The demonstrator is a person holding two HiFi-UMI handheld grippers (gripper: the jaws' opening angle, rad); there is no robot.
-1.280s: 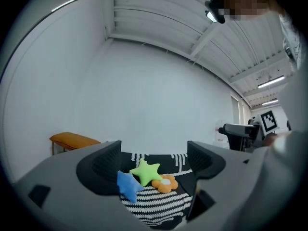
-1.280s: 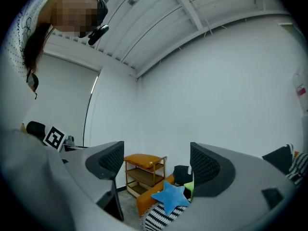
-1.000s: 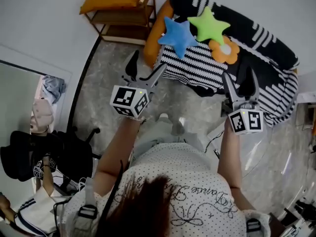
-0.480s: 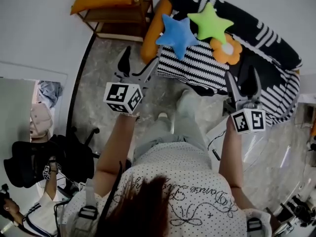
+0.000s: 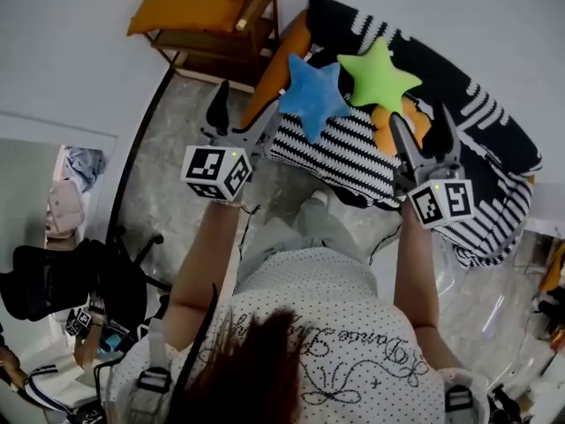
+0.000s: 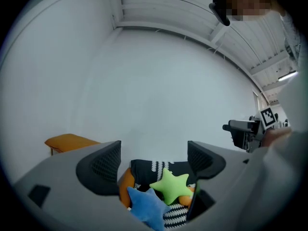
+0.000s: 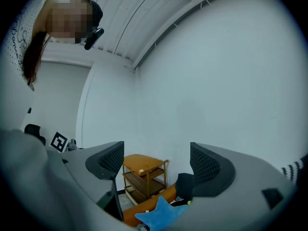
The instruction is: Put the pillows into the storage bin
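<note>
The left tongs (image 5: 240,113) are held released and empty just left of the blue star (image 5: 311,95). The right tongs (image 5: 422,135), likewise released and empty, are held to its right. The green star (image 5: 378,71) is laid against the blue star's right side, both on striped bedding (image 5: 344,153).
</note>
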